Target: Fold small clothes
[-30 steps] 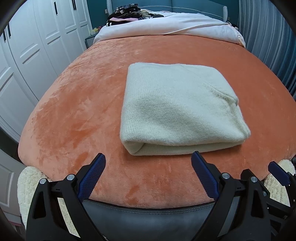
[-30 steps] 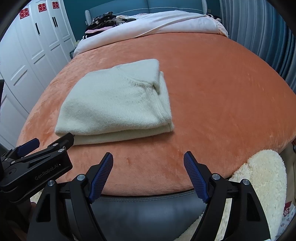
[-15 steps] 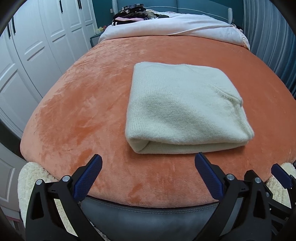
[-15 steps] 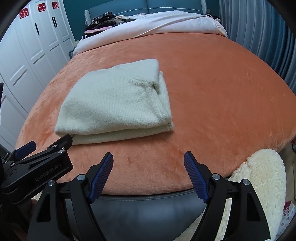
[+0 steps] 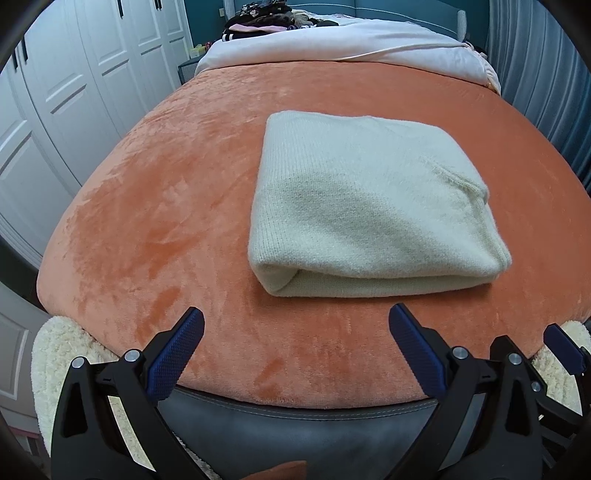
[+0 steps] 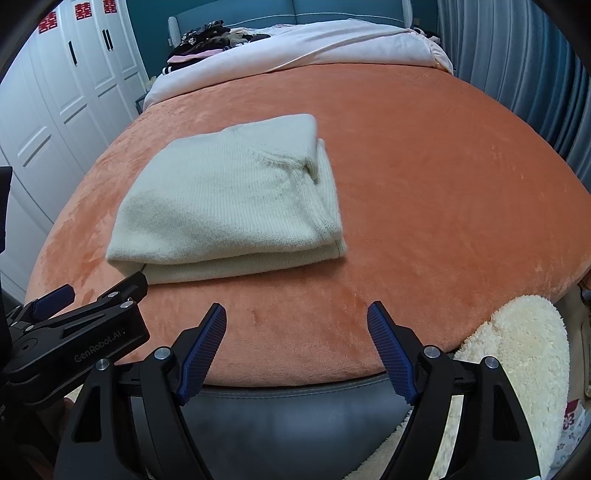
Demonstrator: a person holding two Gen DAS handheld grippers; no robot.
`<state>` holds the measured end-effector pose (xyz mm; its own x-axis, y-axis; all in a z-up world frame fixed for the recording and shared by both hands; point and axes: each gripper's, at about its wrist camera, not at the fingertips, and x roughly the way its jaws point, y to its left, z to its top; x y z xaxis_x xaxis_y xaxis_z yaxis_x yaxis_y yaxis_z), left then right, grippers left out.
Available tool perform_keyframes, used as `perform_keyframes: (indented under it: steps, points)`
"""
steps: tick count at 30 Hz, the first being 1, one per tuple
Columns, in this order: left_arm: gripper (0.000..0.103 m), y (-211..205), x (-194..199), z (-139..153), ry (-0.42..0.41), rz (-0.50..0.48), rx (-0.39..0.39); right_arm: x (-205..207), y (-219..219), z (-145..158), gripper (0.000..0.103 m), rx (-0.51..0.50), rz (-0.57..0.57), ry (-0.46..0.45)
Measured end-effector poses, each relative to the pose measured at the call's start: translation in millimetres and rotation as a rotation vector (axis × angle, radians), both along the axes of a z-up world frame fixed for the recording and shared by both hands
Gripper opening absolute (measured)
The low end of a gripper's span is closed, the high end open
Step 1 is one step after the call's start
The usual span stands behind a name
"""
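Observation:
A cream knit sweater (image 5: 365, 206) lies folded into a neat rectangle on the orange plush bed cover (image 5: 155, 206). It also shows in the right wrist view (image 6: 229, 199), left of centre. My left gripper (image 5: 295, 325) is open and empty, held back over the near edge of the bed, short of the sweater's folded front edge. My right gripper (image 6: 296, 319) is open and empty too, near the bed's front edge, to the right of the sweater's front. The left gripper's body (image 6: 74, 339) shows at the lower left of the right wrist view.
A white duvet (image 5: 332, 40) and a pile of dark clothes (image 5: 266, 14) lie at the far end of the bed. White wardrobe doors (image 5: 74, 92) stand on the left, blue curtains (image 6: 524, 66) on the right. A fluffy cream rug (image 6: 517, 354) lies below the bed's dark footboard (image 6: 295, 410).
The left gripper has drifted a little to the left and tilted, so the sweater sits further right in its view. The right gripper has barely moved. The sweater has not moved.

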<state>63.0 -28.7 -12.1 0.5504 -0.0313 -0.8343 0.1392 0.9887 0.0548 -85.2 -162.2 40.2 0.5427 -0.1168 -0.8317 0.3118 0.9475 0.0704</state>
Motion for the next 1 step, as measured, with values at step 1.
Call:
perform_keyframes:
  steps: [1]
  points:
    - [0.098,-0.5,-0.3,0.3,-0.004,-0.001,0.004,0.0,-0.1,-0.3,0.077,0.001,-0.001,0.000]
